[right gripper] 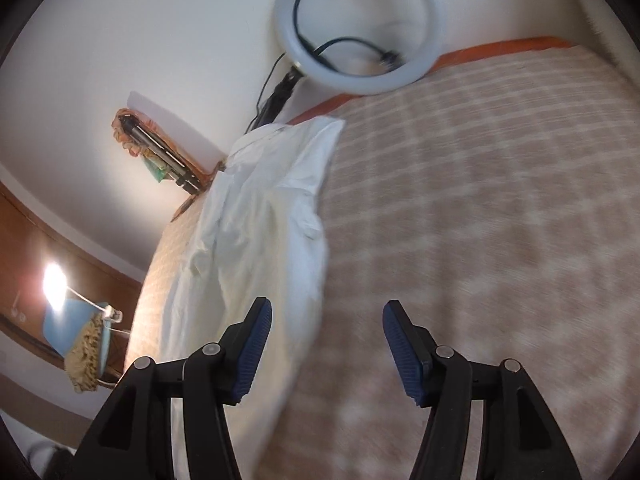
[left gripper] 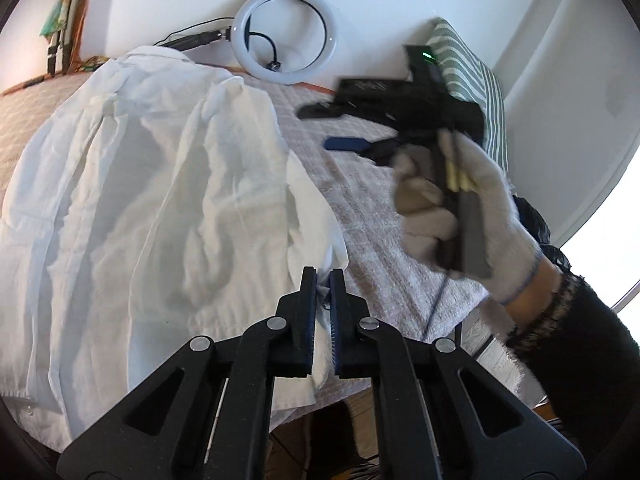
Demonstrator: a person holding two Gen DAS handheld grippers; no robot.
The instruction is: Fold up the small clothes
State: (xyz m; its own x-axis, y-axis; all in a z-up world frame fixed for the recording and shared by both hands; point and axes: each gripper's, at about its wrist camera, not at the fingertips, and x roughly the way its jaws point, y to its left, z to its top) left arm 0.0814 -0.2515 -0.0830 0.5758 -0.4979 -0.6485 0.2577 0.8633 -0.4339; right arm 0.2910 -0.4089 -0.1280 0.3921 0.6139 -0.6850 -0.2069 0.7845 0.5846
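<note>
A white shirt [left gripper: 152, 184] lies crumpled on the checked beige bed cover [left gripper: 360, 184]. My left gripper [left gripper: 323, 276] is shut on the shirt's near right edge, with white cloth pinched between the blue pads. The right gripper [left gripper: 320, 128] shows in the left wrist view, held by a gloved hand [left gripper: 460, 208] above the cover to the right of the shirt. In the right wrist view the right gripper [right gripper: 326, 308] is open and empty, its left finger [right gripper: 256, 332] over the shirt's right edge [right gripper: 272, 216]; the image is motion-blurred.
A white ring light [left gripper: 285, 32] with a black cable leans on the wall behind the bed, also in the right wrist view [right gripper: 360, 24]. A green striped pillow [left gripper: 468, 72] lies at the far right. A lamp [right gripper: 54, 284] glows at the left.
</note>
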